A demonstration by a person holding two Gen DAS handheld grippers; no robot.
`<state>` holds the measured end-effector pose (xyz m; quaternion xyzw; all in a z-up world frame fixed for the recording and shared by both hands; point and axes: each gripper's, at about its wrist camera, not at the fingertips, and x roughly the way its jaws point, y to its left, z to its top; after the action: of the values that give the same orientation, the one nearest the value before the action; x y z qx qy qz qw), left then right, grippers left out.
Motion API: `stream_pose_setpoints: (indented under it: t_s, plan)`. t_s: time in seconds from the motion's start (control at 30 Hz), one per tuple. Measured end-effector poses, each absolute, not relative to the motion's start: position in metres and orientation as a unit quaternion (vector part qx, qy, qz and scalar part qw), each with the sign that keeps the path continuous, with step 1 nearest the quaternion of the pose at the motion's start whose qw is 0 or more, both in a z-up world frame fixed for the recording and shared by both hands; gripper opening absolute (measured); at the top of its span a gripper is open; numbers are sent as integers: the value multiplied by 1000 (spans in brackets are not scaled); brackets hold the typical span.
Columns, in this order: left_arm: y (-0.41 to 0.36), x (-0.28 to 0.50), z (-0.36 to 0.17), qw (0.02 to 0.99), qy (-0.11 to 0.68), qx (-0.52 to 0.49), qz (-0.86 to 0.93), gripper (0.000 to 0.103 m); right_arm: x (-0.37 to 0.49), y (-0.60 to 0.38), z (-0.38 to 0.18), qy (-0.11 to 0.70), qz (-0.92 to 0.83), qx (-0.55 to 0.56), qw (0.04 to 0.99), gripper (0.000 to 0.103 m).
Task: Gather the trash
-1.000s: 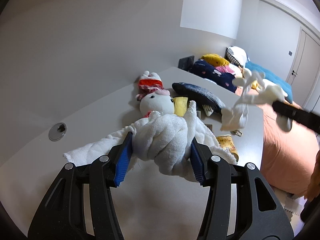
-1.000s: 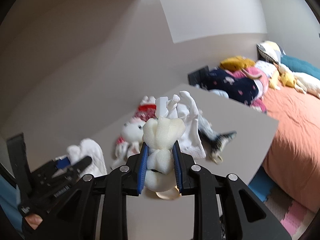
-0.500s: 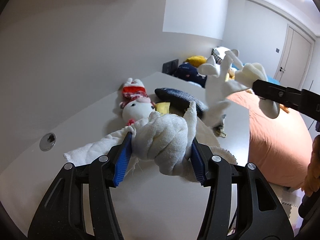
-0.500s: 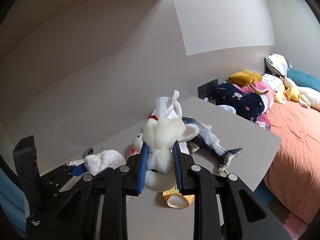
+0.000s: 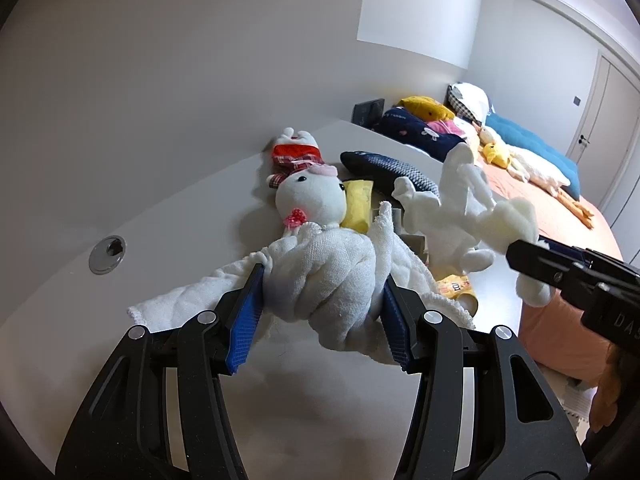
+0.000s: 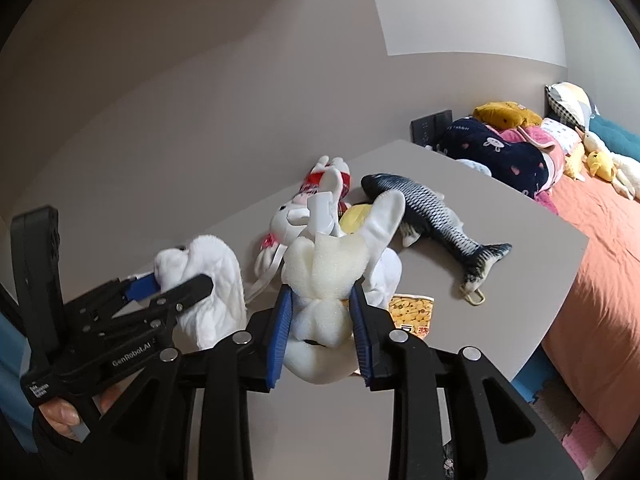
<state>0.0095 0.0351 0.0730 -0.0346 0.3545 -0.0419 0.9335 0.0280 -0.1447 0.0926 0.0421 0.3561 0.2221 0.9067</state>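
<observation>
White cloth (image 5: 324,276) was pinched by the left gripper (image 5: 320,316) above the table (image 5: 160,240) | white plush (image 6: 328,280) was clamped in the right gripper (image 6: 320,328) | yellow packet (image 6: 412,312) and fish (image 6: 432,208) were left on the table | no bin seen; collection judged mid-way.

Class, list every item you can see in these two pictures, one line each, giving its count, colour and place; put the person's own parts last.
Towel: one, white, bunched between the left tool's fingers.
Foam scrap: one, cream-white, gripped in the right tool.
Rabbit toy: one, white with red hat, lying on the table.
Fish toy: one, dark blue, on the table beside the rabbit.
Snack wrapper: one, yellow, on the table near its front edge.
Table: one, grey, against the wall.
Bed: one, orange cover, right of the table.
Left tool: one, black with blue pads.
Right tool: one, black with blue pads.
</observation>
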Motion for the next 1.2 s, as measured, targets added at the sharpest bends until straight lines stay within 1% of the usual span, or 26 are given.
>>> stream_pose_setpoints:
  t_s: [0.1,0.2,0.3,0.43,0.6,0.67,0.7,0.77,1.07,1.1,1.17,1.2]
  plan:
    - [38,10,71,933,357,-36,-38,53,29,-141,90,359,228,41,904,37]
    - [41,10,68,931,361,-39,-34,53,30,-133,83,371,238,28,897,52]
    - [46,12,63,929,367,-41,-28,53,29,-124,71,380,243,14,892,52]
    - [52,14,57,926,375,-42,-22,53,33,-120,56,395,244,21,885,52]
    - [63,17,55,925,375,-49,-13,53,43,-119,52,395,217,20,893,52]
    - [68,17,55,926,375,-52,-9,53,52,-120,51,393,194,17,899,54]
    - [70,17,55,926,374,-53,-8,53,58,-121,49,394,183,16,901,57]
    - [73,17,55,926,375,-52,-6,54,68,-123,44,396,167,14,903,58]
    - [79,25,45,920,388,-50,-6,54,100,-111,28,424,167,-9,890,58]
    - [79,25,44,920,388,-50,-6,54,102,-109,27,427,167,-13,889,57]
    - [79,26,44,920,389,-51,-7,54,106,-105,26,430,168,-24,887,45]
    - [79,25,44,920,388,-50,-7,54,108,-102,25,435,172,-29,883,34]
